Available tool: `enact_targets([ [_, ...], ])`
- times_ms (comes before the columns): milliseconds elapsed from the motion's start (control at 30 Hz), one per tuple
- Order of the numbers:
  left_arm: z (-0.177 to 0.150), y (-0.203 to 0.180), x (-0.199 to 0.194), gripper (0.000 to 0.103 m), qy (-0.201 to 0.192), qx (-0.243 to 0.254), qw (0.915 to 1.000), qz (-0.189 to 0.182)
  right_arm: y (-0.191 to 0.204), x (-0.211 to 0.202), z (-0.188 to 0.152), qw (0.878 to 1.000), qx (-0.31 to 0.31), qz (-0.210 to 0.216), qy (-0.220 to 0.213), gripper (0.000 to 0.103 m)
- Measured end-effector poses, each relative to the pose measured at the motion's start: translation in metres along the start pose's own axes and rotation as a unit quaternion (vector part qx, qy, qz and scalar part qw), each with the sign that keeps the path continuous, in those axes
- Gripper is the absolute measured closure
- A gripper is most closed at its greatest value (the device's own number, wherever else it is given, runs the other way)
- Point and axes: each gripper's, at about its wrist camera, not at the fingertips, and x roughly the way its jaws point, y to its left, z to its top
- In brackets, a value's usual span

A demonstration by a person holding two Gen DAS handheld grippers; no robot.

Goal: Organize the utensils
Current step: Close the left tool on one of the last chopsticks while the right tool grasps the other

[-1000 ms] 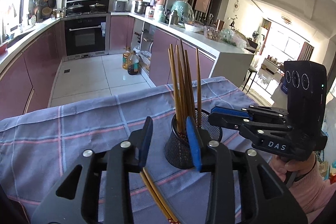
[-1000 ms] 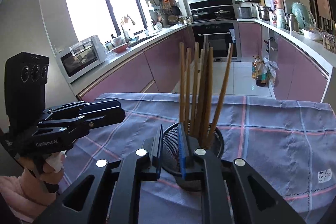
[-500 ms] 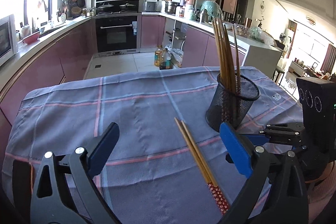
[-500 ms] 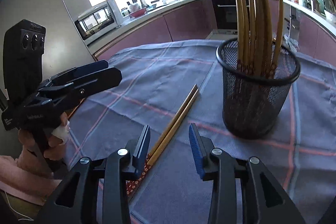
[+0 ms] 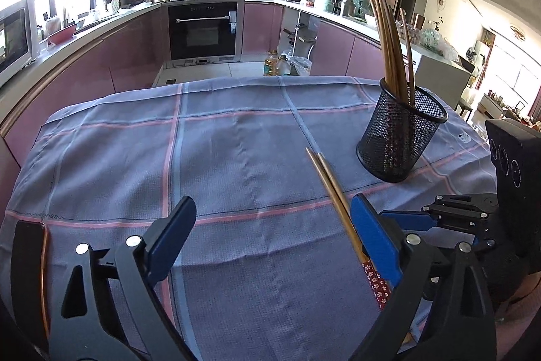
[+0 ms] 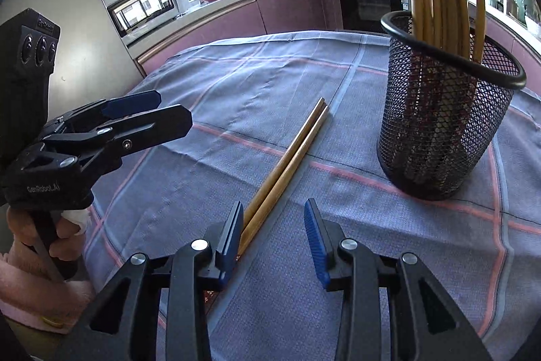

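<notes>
A pair of chopsticks (image 6: 287,164) lies flat on a plaid cloth (image 5: 236,158), side by side and touching — thin, stiff, light wooden sticks, likely smooth and prone to rolling apart. The right tongs (image 6: 274,235) stand partly open and empty; the sticks' decorated thick ends pass just beside and under the left-hand pad, not between the pads. The left tongs (image 5: 270,246) gape wide, their jaws closing slightly, holding nothing; the sticks run along the inside of their right-hand pad. A mesh cup (image 6: 446,124) holding more chopsticks stands ahead and to the right of both tongs. Best hold, I judge: across both sticks together near the thick ends — pinched firmly so neither slips.
</notes>
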Motion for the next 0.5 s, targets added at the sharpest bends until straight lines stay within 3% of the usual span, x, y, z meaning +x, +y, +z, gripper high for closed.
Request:
enact_targets([
  [200,-0.003,0.002,0.003,0.015,0.007,-0.006,0.9999,-0.005,-0.001,0.001,0.001,1.000,-0.006,-0.010,0.003,0.068],
  [500,-0.006,-0.004,0.011,0.020,0.017,0.006,0.9997,-0.013,-0.007,0.002,0.002,1.000,0.003,-0.017,0.013,0.078],
])
